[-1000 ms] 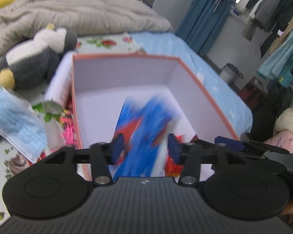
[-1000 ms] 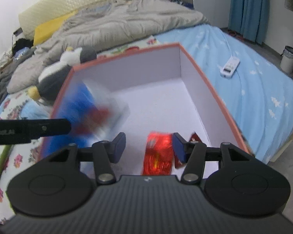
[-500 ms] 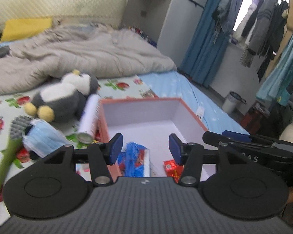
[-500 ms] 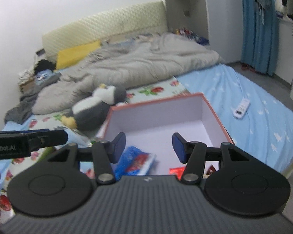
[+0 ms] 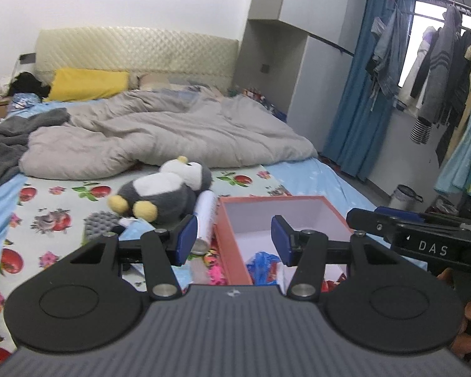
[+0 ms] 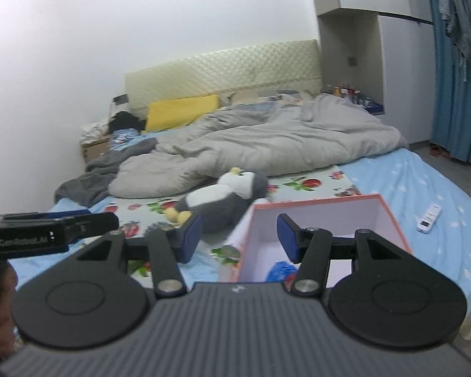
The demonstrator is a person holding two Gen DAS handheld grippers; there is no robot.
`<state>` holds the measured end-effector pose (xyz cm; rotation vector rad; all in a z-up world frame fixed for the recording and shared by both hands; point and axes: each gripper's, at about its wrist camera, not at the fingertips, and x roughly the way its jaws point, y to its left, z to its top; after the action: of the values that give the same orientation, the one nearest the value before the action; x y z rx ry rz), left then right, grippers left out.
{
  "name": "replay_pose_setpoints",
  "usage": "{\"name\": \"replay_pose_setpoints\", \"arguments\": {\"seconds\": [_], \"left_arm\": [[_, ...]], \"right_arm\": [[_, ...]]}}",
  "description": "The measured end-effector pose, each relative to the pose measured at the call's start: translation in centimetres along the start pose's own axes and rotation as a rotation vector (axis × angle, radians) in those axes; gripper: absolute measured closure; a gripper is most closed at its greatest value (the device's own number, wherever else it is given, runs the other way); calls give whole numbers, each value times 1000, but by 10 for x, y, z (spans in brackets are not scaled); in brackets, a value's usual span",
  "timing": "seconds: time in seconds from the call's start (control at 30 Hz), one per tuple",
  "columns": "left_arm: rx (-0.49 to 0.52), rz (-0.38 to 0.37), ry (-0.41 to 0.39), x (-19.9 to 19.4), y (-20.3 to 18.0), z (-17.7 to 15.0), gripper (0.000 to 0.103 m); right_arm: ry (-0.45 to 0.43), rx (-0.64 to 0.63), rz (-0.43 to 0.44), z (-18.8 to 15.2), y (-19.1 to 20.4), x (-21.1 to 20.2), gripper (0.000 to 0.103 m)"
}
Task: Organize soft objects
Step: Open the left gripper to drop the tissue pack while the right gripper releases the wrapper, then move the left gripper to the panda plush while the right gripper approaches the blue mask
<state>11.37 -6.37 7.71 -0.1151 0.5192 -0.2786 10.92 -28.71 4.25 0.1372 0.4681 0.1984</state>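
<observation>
The bed (image 5: 314, 176) has a light blue sheet, with a fruit-and-flower printed cloth (image 5: 62, 201) spread over its near part. A crumpled grey duvet (image 5: 160, 138) lies across the middle, a yellow pillow (image 5: 88, 83) at the padded headboard, and a dark grey blanket (image 5: 12, 138) at one edge. On the printed cloth rest a plush penguin (image 5: 163, 191), a white cylinder (image 5: 205, 216) just beside it, and an open orange-rimmed box (image 5: 229, 238). A white remote (image 6: 428, 218) lies on the blue sheet, apart from the box.
</observation>
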Motion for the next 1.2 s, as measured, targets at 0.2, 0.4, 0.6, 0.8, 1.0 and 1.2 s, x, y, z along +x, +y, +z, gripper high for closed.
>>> {"name": "replay_pose_setpoints", "arguments": {"seconds": [0.2, 0.4, 0.6, 0.8, 1.0, 1.2], "left_arm": [[-30, 54, -5, -22, 23, -20, 45], [-58, 98, 27, -27, 46, -53, 45], [-105, 150, 78, -27, 66, -94, 45], [-137, 235, 117, -32, 87, -123, 45], [-176, 264, 129, -23, 107, -130, 45], [-193, 259, 186, 11, 125, -135, 45]], "right_arm": [[20, -23, 55, -11, 25, 1, 47], [82, -38, 90, -34, 48, 11, 47], [130, -70, 125, -59, 72, 14, 47], [182, -105, 159, -83, 92, 14, 47], [225, -117, 176, -97, 99, 23, 47], [270, -123, 169, -106, 100, 47, 47]]}}
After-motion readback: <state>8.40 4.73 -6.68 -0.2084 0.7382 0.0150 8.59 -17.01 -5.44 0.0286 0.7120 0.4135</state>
